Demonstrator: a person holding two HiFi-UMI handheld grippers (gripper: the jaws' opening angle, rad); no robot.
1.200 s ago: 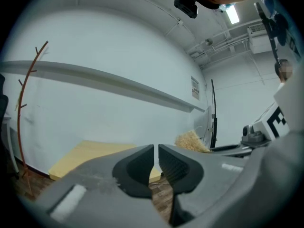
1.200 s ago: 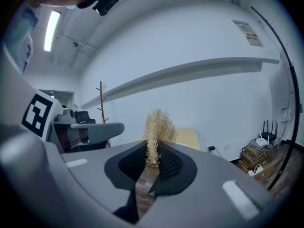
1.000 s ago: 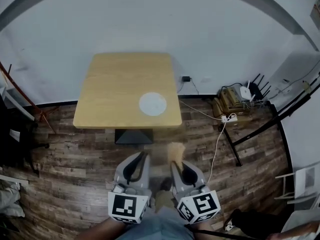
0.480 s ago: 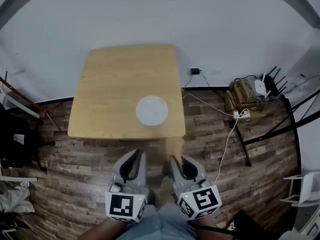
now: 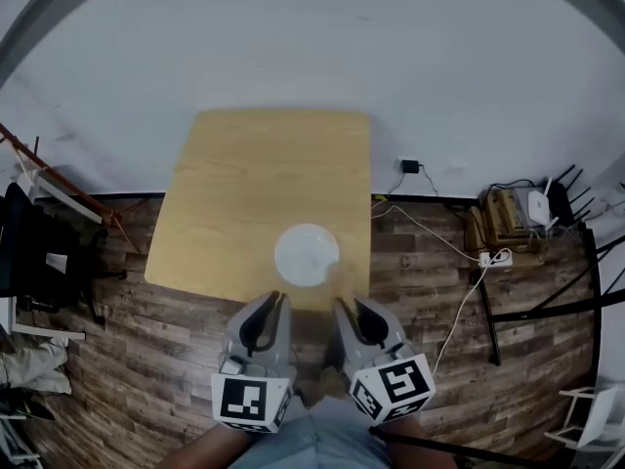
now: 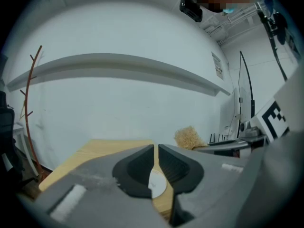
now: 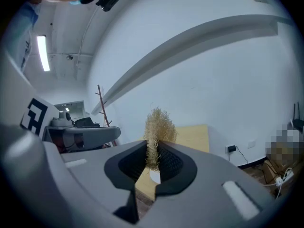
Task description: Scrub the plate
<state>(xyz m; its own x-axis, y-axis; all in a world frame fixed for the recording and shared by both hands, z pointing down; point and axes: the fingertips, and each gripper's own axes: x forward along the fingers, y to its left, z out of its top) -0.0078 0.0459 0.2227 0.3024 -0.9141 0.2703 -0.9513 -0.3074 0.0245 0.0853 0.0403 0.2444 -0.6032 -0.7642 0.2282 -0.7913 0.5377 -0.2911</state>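
Wood worktop [image 5: 244, 184] by white wall [image 5: 312, 37]; plate [image 5: 307, 255] lies near its front edge. L tool [image 6: 156, 151] clenched, empty; R tool [image 7: 155, 151] grasps straw scrubber [image 7: 159, 122]. Risk: scrub pressure w/o a hold could push plate off edge.

Count: 1 plate [image 5: 307, 255], 1 tabletop [image 5: 244, 174], 1 straw-fibre scrubber [image 7: 158, 125]. 2 hand-held grippers, i.e. the left hand-held gripper [image 5: 276, 301] and the right hand-held gripper [image 5: 346, 307]. On the floor side: 1 coat stand [image 5: 59, 169], 1 wall plug [image 5: 411, 166], 1 power strip [image 5: 494, 258], 1 router [image 5: 540, 204].
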